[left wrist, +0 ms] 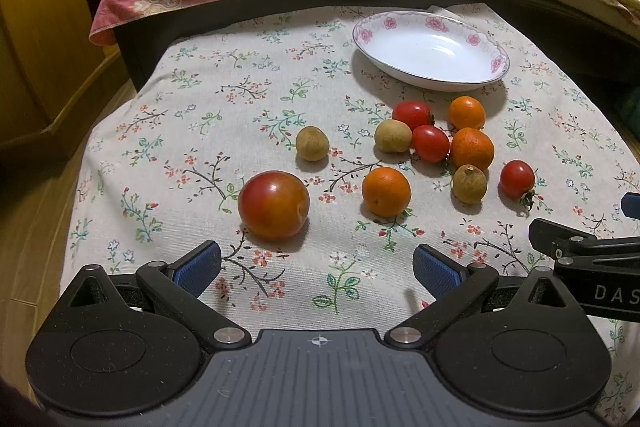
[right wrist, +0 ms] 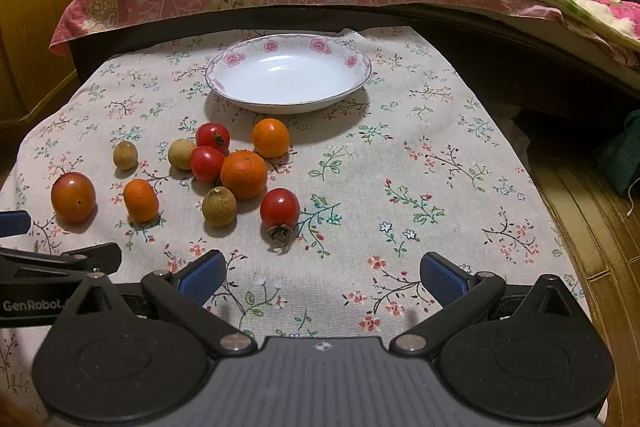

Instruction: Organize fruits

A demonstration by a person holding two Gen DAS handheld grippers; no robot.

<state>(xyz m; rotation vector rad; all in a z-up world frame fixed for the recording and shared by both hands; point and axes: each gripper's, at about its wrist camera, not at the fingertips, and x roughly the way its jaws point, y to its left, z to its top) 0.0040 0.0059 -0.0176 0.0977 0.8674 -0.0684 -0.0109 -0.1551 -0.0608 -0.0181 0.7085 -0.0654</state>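
Your left gripper is spread wide with nothing between its blue pads; your right gripper likewise (both hover over the flowered cloth). Nearest the left one lies a large red-orange tomato, an orange just beyond. Nearest the right one sits a small red tomato, its dried calyx toward you. Further out, the remaining fruits cluster together, some touching. Beyond them stands the white plate, holding no fruit.
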